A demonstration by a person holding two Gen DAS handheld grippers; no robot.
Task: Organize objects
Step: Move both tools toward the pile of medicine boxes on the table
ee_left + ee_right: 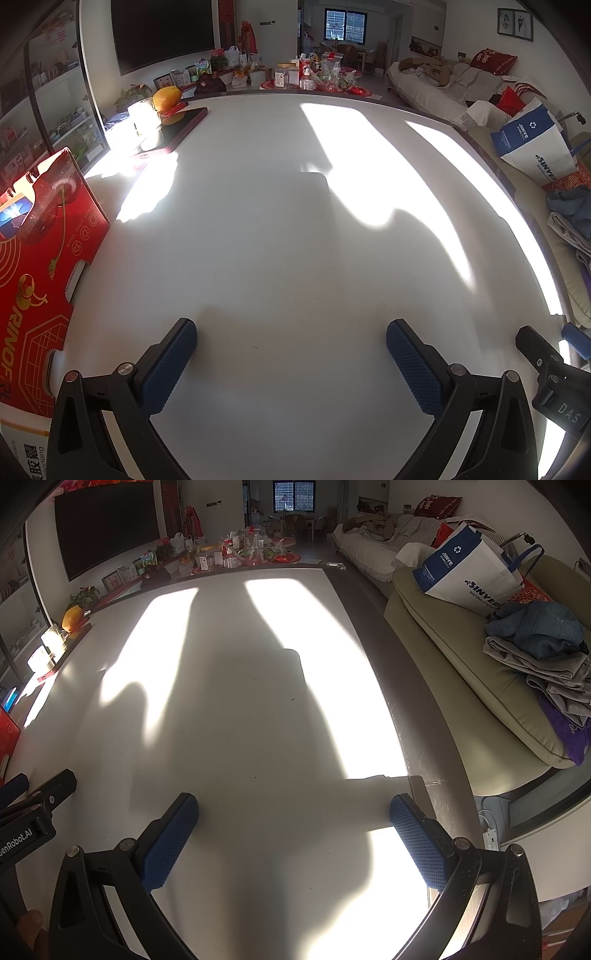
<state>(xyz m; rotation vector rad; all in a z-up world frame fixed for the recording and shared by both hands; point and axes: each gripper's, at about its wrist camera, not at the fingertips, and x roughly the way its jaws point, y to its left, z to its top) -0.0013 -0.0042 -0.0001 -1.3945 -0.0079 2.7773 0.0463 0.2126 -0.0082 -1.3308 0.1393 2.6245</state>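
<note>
Left tongs (291,334) spread, right tongs (294,808) spread, smooth white table (280,229)

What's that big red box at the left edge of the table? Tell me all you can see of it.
The red box looks like glossy printed cardboard, with gold line patterns, small icons and gold lettering. A clear window sits near its top, with a cord hanging there. It rests at the left edge of the white table, partly sunlit. Neither hand-held gripper touches it.
</note>
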